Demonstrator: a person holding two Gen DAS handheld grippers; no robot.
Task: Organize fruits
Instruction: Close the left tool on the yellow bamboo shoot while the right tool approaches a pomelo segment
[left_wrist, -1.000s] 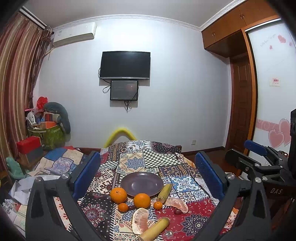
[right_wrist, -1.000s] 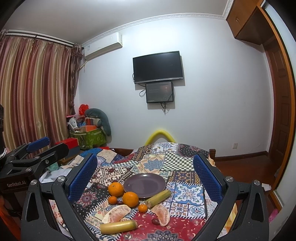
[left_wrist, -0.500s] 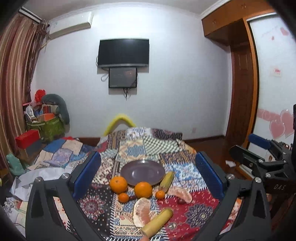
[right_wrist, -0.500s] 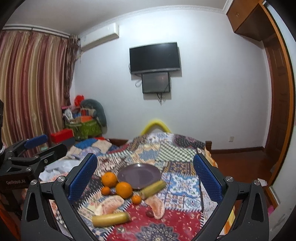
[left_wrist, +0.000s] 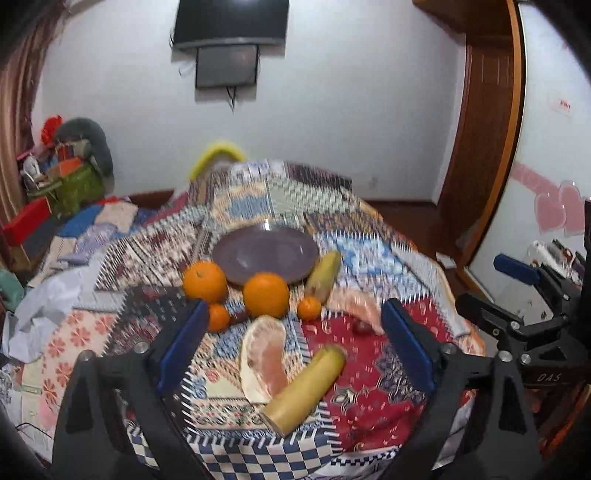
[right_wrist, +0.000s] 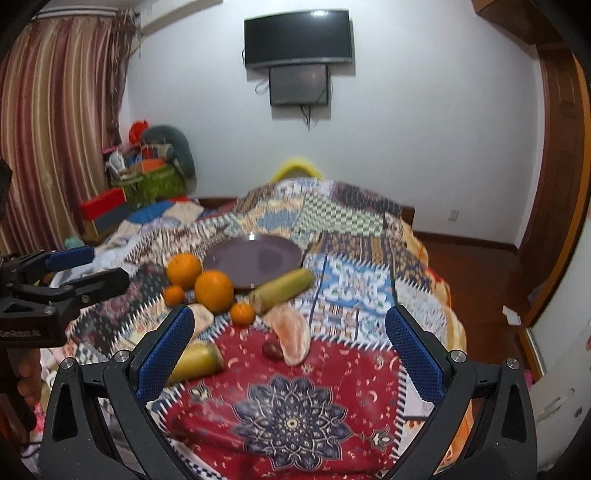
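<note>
A purple plate (left_wrist: 264, 254) (right_wrist: 255, 260) lies bare on the patchwork cloth. Along its near side sit two oranges (left_wrist: 266, 293) (right_wrist: 214, 290), two small tangerines (left_wrist: 309, 308) (right_wrist: 242, 313), two pomelo segments (left_wrist: 264, 360) (right_wrist: 291, 332), two yellow-green stalks (left_wrist: 304, 391) (right_wrist: 282, 288) and a small dark fruit (right_wrist: 271, 350). My left gripper (left_wrist: 295, 306) (right_wrist: 99, 267) hovers over the near fruit, its jaws closing with nothing pressed between the pads. My right gripper (right_wrist: 289, 314) (left_wrist: 487, 284) hangs wide open to the right, above the red patch.
The patchwork cloth (right_wrist: 354, 291) drapes over the table and falls off its edges. A heap of boxes and bags (right_wrist: 147, 177) stands at the far left by the curtain. A wooden door (left_wrist: 484, 129) and bare floor are to the right.
Both grippers have dropped and tipped downward, so the fruit and plate loom larger and nearer. The left jaws stand narrower than before.
</note>
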